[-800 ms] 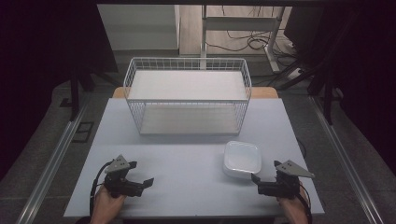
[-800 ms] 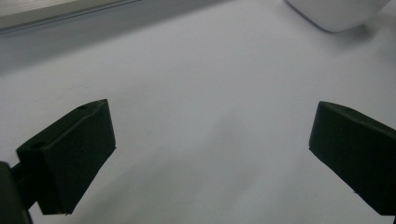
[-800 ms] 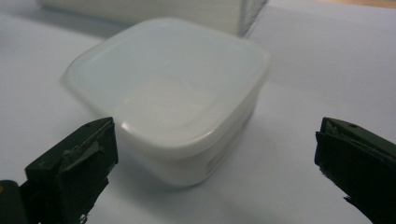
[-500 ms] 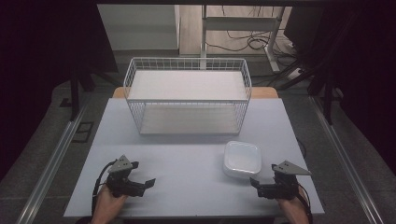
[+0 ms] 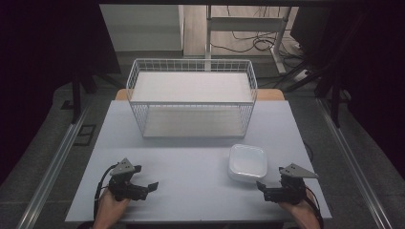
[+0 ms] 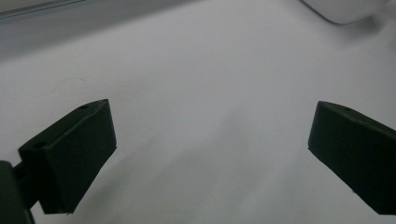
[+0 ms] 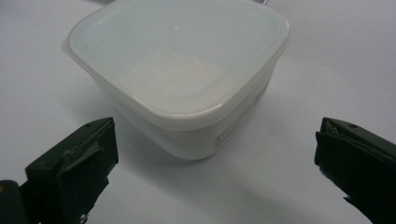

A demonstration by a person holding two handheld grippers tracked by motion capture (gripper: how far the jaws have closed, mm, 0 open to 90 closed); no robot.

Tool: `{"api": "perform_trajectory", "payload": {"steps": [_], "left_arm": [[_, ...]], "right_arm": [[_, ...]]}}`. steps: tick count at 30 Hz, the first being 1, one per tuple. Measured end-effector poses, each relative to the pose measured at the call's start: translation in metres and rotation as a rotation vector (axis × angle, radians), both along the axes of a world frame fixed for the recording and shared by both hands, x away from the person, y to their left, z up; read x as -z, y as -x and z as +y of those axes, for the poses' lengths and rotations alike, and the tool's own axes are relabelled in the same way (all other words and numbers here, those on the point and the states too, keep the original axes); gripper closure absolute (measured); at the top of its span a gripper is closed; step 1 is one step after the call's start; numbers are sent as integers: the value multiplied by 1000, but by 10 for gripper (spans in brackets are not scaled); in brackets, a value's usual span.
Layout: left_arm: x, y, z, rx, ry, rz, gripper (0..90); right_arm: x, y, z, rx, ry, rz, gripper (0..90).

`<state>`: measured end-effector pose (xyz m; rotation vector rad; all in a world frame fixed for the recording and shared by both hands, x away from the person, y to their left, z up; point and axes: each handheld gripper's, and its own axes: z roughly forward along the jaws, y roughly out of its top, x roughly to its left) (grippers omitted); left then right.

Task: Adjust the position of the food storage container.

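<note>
Shifted slightly since the earlier frames: right gripper (image 5: 260,185) drawn a little nearer the box (image 5: 247,162), left gripper (image 5: 154,184) turned a little; box itself unmoved. Box found on the table (image 5: 191,191), in front of the basket (image 5: 191,102) and toward its right end, lid on, upright, apart from the basket wire. Right gripper just beside the box at its near right corner, jaws spread wide, nothing between them, pads not touching; right gripper view aimed at a rounded corner of the box (image 7: 180,79). Left gripper (image 6: 210,140) well apart from the box on its left, jaws equally wide and empty over bare table. Judged step: approach for a grasp on the box, probably for transfer to the basket. Recommended: square the jaws to two flat opposite walls rather than across a corner, advance until the pads sit below the lid rim, close gently, lift level. Box near square with rounded corners, so no marked long axis; lid facing up, one corner pointing toward the right gripper.
</note>
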<state>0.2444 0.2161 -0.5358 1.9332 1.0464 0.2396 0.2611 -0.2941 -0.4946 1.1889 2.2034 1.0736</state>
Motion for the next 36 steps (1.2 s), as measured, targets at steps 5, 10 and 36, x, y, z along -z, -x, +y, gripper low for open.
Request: {"api": "perform_trajectory", "payload": {"steps": [5, 10, 36], "left_arm": [[0, 0, 0, -1, 2, 15, 6], [0, 0, 0, -5, 2, 18, 7], [-2, 0, -1, -20, 8, 8, 15]], "right_arm": [[-9, 0, -4, -13, -21, 20, 0], [-18, -4, -10, 18, -55, 32, 24], [-19, -54, -15, 82, -27, 102, 893]]}}
